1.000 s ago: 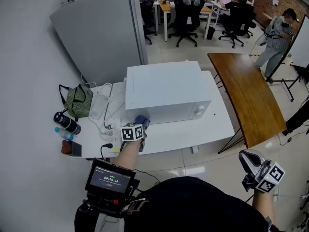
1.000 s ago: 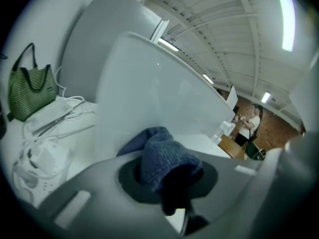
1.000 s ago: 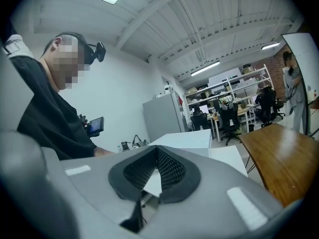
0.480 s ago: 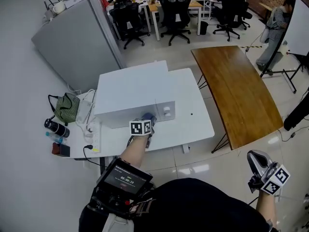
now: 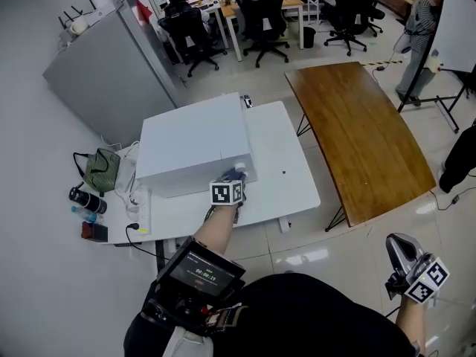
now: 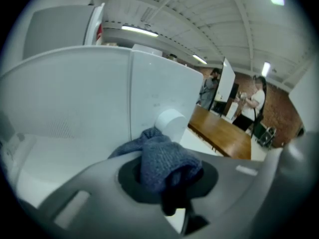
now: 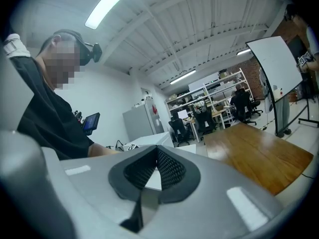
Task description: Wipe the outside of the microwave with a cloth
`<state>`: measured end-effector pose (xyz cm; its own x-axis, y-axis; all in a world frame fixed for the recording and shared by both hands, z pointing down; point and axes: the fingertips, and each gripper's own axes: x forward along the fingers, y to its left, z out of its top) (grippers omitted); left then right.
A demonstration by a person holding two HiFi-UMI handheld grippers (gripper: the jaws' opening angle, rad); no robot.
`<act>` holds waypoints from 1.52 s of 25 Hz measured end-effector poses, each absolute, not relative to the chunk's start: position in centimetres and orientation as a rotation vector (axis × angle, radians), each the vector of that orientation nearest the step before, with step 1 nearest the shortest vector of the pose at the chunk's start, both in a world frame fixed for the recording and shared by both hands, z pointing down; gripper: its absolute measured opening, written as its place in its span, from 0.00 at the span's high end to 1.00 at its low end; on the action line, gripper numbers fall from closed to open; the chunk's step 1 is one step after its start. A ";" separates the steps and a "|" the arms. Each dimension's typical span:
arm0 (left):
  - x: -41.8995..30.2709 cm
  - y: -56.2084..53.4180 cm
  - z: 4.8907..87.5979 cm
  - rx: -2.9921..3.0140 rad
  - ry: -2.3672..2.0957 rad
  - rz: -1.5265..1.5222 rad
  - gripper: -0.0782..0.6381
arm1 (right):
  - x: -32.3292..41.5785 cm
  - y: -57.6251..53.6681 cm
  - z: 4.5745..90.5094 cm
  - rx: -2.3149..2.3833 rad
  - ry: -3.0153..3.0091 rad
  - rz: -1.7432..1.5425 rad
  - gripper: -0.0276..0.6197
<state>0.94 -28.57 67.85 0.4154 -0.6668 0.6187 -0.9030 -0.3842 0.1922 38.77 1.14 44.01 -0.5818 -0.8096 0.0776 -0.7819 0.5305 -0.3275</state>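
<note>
Since a second ago the left tool (image 5: 235, 178) has slid along the front of the microwave (image 5: 190, 143) to its control end, and it now sits right by the white knob (image 6: 169, 123). Its jaws are clamped on the blue knitted cloth (image 6: 162, 156), which bunches out ahead of the tool and looks to be against the panel just below the knob.

Best guess for doing this bit well: keep the wad pressed flat and go around the knob instead of over it so it doesn't turn. After that, carry on round the corner to the side wall.

The right tool (image 7: 157, 171) hangs well off to the person's right, jaws together with nothing in them.

The white surface (image 5: 286, 173) has bare room to the right of the left tool, and a green bag (image 5: 100, 169) sits well to its left. Past it there's a wooden table (image 5: 357, 125) and some office chairs (image 5: 268, 21).
</note>
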 end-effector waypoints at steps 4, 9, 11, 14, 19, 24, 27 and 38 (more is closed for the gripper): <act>-0.6 -27.9 67.6 2.127 -1.270 0.406 0.81 | 36.7 1.2 43.4 -1.382 2.686 -0.502 0.95; -13.1 -25.7 69.3 2.009 -1.382 0.338 0.81 | 29.0 -0.5 42.4 -1.300 2.766 -0.474 0.95; -20.4 -24.6 70.2 1.939 -1.453 0.327 0.81 | 24.6 -1.0 41.9 -1.261 2.806 -0.466 0.95; -29.6 -23.5 71.0 1.878 -1.525 0.343 0.81 | 18.0 -1.5 41.2 -1.207 2.861 -0.457 0.95; -36.2 -23.9 72.8 1.860 -1.510 0.392 0.81 | 9.7 -1.3 41.2 -1.170 2.917 -0.471 0.95; -33.3 -25.3 73.2 1.884 -1.437 0.383 0.81 | 9.1 -0.9 40.8 -1.228 2.917 -0.476 0.95; -30.0 -25.5 73.9 1.881 -1.397 0.384 0.81 | 11.3 -0.8 40.8 -1.264 2.889 -0.473 0.95; -9.6 -27.7 73.4 1.966 -1.313 0.443 0.81 | 28.2 -1.5 43.0 -1.334 2.815 -0.489 0.95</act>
